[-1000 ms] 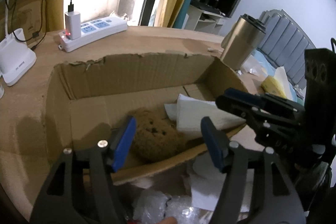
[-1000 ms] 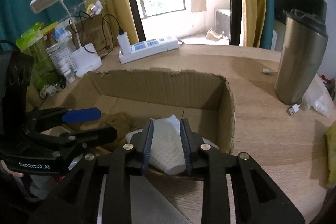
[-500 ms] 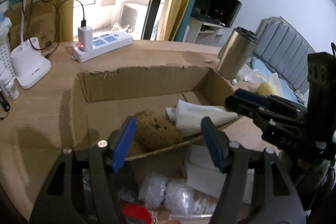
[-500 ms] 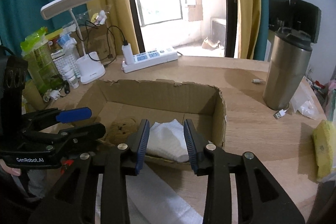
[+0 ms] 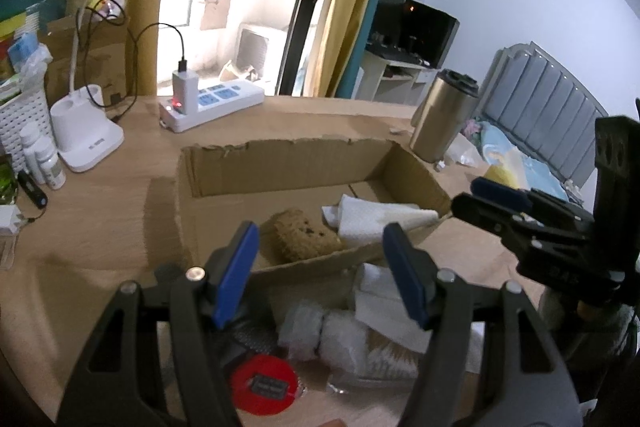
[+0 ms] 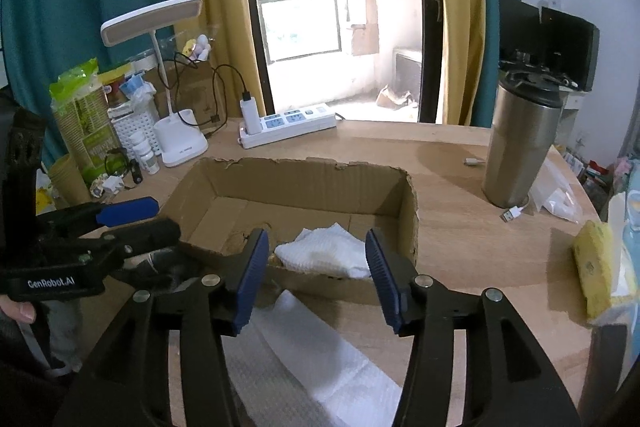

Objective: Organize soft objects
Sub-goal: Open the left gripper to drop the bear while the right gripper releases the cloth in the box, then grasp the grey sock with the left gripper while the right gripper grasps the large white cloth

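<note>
Right wrist: quilted white cloth (image 6: pixel 326 250), torn cardboard box (image 6: pixel 408 211)

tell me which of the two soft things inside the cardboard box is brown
The brown, porous sponge block, lying left of the other item in the left wrist view. Its neighbour in the open cardboard box is a crumpled white paper towel, touching it on the right.

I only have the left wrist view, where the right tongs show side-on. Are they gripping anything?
Observer: No. The right tongs are open and have just been opening. Nothing is between their pads. The white cloth lies beyond them in the cardboard box.
Operator: Anything lying at the steel tumbler's base?
Observer: Yes, a loose USB plug lies on the table beside the steel tumbler.
</note>
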